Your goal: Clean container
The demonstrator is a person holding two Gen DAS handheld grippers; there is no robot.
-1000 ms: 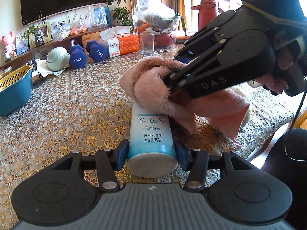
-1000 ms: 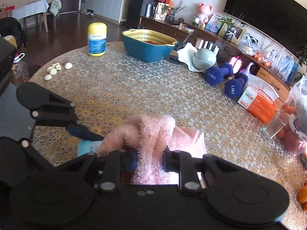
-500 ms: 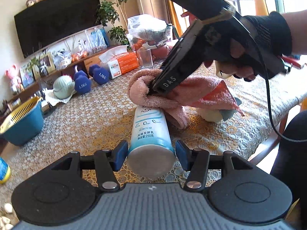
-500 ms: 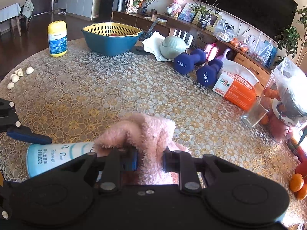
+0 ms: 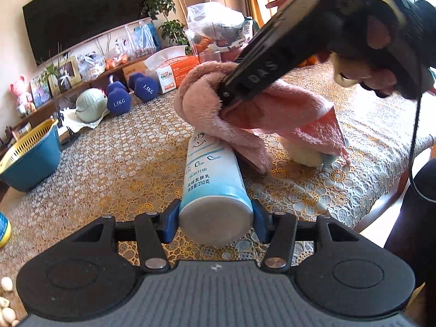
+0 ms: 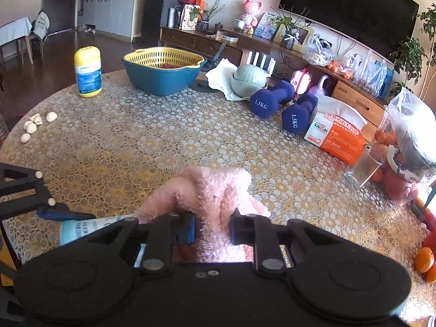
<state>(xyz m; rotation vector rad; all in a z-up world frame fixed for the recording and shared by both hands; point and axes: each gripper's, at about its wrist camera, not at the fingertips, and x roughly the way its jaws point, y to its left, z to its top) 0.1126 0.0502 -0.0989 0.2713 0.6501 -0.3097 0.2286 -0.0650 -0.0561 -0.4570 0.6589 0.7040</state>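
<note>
Gripping 1 bottle (image 5: 214,179), left gripper (image 5: 215,218); right gripper (image 6: 212,224) clamps 1 pink cloth (image 6: 209,190).

Two blue dumbbells (image 6: 283,106), an orange tissue box (image 6: 338,136), a teal basin (image 6: 163,73) and a yellow-capped bottle (image 6: 87,72) are seen on the lace-covered table (image 6: 136,147).

Pink towel (image 5: 245,114) draped over bottle (image 5: 212,174)

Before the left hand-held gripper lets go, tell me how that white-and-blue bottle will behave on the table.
The white-and-blue bottle is a smooth cylinder lying on its side, so it will probably roll once freed. The lace tablecloth may slow it slightly. It looks rigid; the pink towel draped over its far end is floppy and unlikely to hold it.
</note>
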